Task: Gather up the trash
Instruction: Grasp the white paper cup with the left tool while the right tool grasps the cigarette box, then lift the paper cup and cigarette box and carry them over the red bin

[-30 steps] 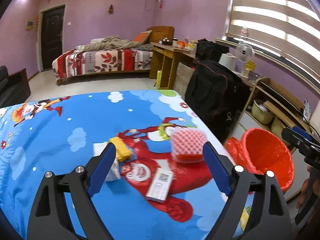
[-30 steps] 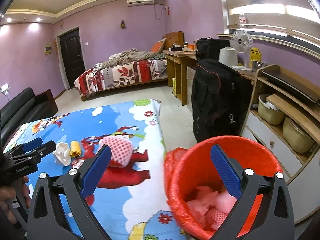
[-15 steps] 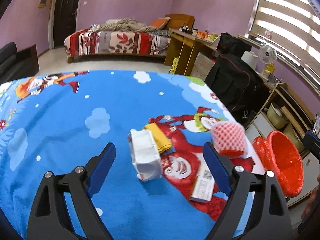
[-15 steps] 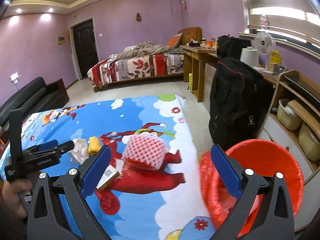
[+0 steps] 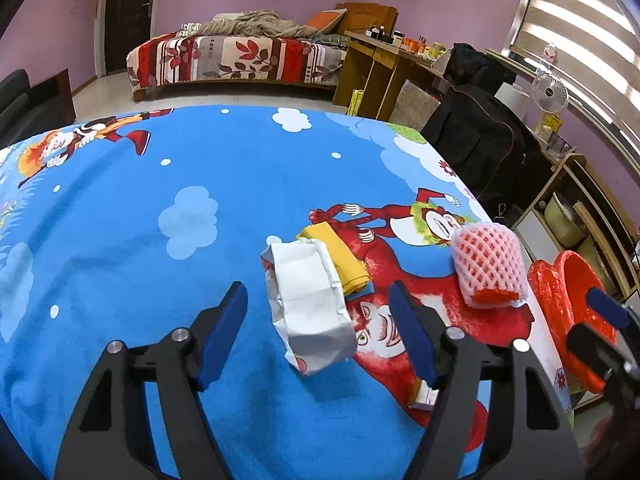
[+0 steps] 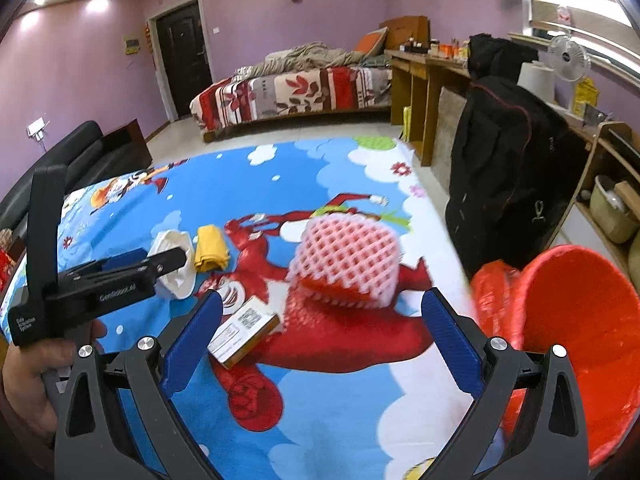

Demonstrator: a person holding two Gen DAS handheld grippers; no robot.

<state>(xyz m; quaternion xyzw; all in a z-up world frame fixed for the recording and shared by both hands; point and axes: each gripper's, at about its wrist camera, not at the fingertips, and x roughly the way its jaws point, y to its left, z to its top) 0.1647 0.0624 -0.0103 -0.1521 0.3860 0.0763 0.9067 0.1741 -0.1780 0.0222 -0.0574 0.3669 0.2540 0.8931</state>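
Note:
Trash lies on a blue cartoon-print table cover [image 5: 160, 208]. A crumpled white paper bag [image 5: 310, 306] lies just ahead of my open left gripper [image 5: 320, 332], between its fingers. A yellow folded piece [image 5: 344, 258] lies beside the bag. A pink foam fruit net [image 5: 490, 266] with red inside sits to the right. My open right gripper [image 6: 320, 332] faces the foam net [image 6: 348, 258] and a small white-and-tan box [image 6: 244, 330]. The red trash basket [image 6: 580, 332] stands off the table's right edge; it also shows in the left wrist view [image 5: 568, 304].
A black bag [image 6: 516, 184] hangs on a chair right of the table. Wooden shelves with pots [image 6: 612, 208] line the right wall. A bed [image 5: 236, 56] and a desk [image 5: 380, 64] stand at the back. A black sofa [image 6: 80, 156] is at the left.
My left gripper has moved left and closer to the white paper bag, which now lies between its fingers. My right gripper has swung left from over the basket toward the foam net and the box.

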